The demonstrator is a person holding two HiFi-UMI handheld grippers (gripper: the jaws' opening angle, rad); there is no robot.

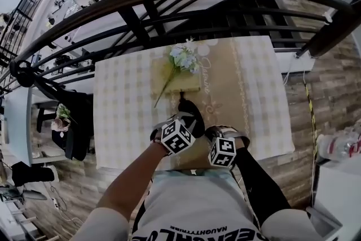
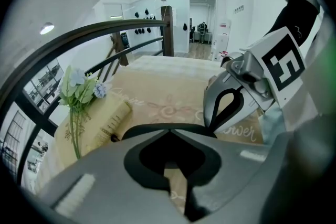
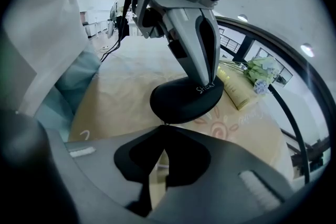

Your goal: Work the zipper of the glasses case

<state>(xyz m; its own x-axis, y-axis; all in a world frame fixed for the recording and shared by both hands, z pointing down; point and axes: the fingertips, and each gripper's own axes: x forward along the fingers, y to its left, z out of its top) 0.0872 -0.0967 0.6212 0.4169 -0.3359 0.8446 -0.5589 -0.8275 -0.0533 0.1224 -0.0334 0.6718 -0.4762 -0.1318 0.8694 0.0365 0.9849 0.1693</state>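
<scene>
Your right tool [image 3: 165, 128] was clenched at the glasses case [image 3: 178, 105], seemingly on its zipper pull [image 3: 166, 124]; your left tool [image 3: 206, 86], clamped shut, pressed that case onto the desk [image 1: 124, 121]. It looked light, rigid, slick; grip belonged on the pull.

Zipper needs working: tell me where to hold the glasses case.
Press down from above on the domed top of the glasses case, where the left gripper rests. It lies flat, and its rounded shell offers no edge to pinch; this leaves its sides free.
</scene>
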